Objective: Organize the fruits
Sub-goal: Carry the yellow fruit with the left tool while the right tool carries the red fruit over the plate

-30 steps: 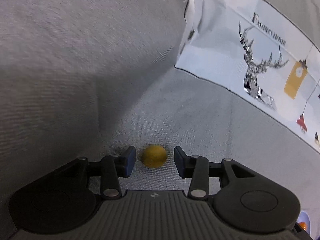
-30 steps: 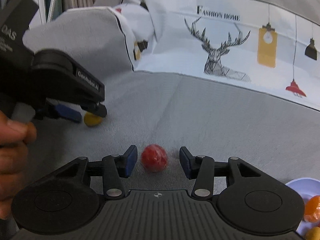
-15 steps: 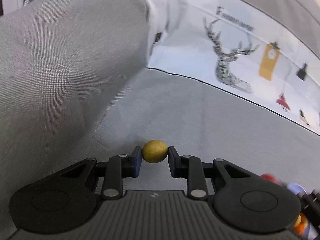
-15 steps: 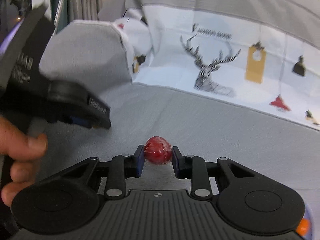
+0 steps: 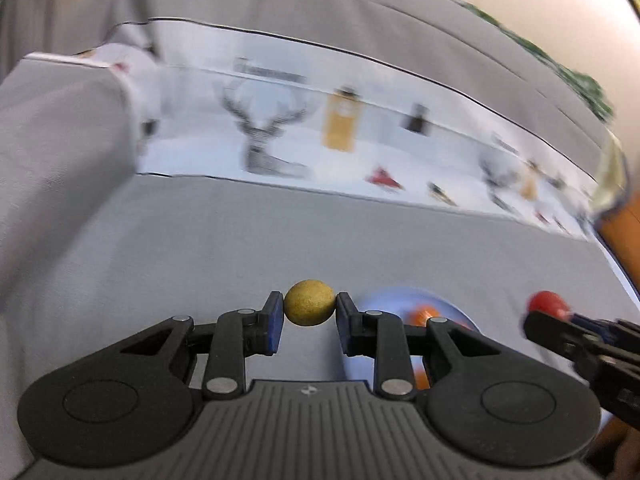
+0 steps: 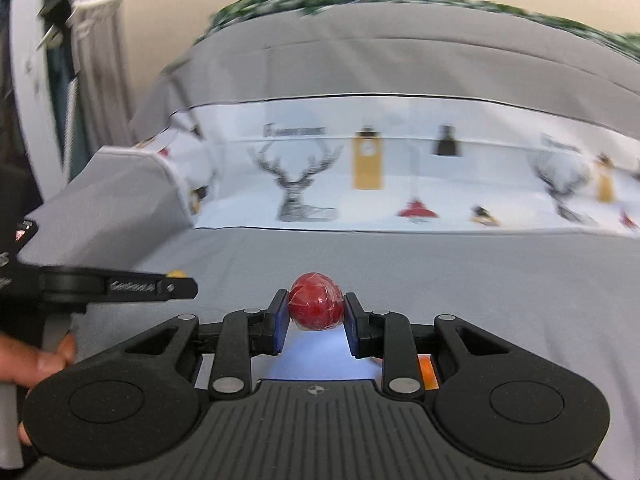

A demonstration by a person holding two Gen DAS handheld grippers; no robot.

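Here, at lower centre of the left wrist view, the left gripper (image 5: pixel 310 312) pinches a yellow fruit (image 5: pixel 310 307) between its blue pads, lifted clear of the grey sofa seat (image 5: pixel 200 248). Just right of it sits a pale blue plate (image 5: pixel 384 298) with an orange fruit (image 5: pixel 424 314) on it, likely the collecting spot. At right edge, the right gripper (image 6: pixel 316 312) clamps a red fruit (image 6: pixel 316 301) wrapped in shiny film, held over the plate in its own view, apparently ready for release. A deer-print cushion (image 6: pixel 360 168) runs behind.
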